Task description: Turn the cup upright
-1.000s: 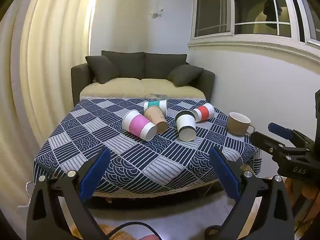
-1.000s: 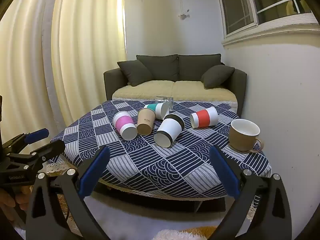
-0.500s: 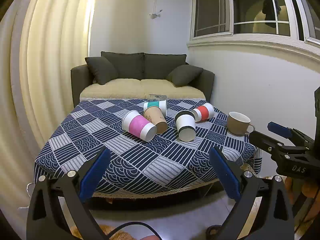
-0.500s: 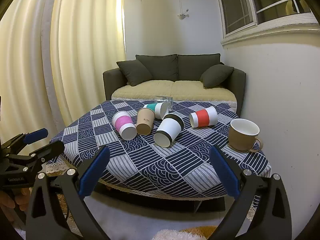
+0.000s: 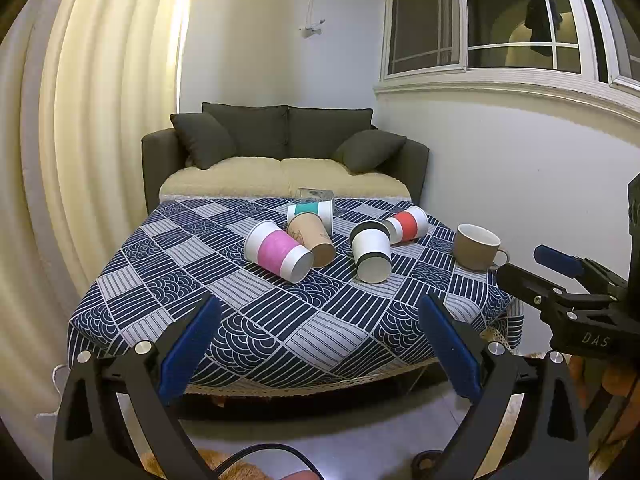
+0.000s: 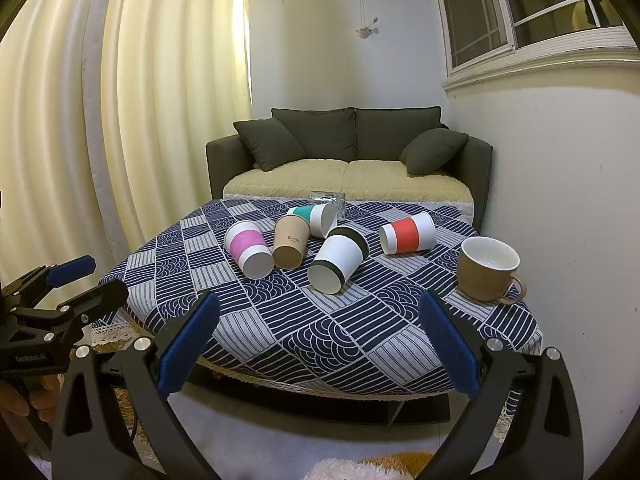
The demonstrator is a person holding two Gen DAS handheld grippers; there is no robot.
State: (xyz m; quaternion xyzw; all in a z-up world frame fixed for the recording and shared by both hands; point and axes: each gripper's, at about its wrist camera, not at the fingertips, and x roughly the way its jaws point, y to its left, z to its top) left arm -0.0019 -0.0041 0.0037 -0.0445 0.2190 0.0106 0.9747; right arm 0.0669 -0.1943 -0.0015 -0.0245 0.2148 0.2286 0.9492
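Several paper cups lie on their sides on the table with the blue patterned cloth (image 5: 256, 332): a pink-banded cup (image 5: 278, 255), a brown cup (image 5: 312, 236), a teal-banded cup (image 5: 312, 212), a black-banded cup (image 5: 370, 254) and a red-banded cup (image 5: 408, 224). They also show in the right wrist view: pink (image 6: 248, 249), brown (image 6: 291, 241), teal (image 6: 314, 217), black-banded (image 6: 339, 258), red (image 6: 408, 233). My left gripper (image 5: 318, 334) is open and empty before the table's near edge. My right gripper (image 6: 316, 334) is open and empty, also short of the table.
A brown mug (image 6: 488, 268) stands upright at the table's right edge, close to the wall. A clear glass (image 6: 328, 200) stands at the far edge. A dark sofa (image 6: 348, 152) is behind the table, curtains (image 6: 120, 120) at the left.
Both grippers have drifted slightly; the views are almost the same. No cup has moved.
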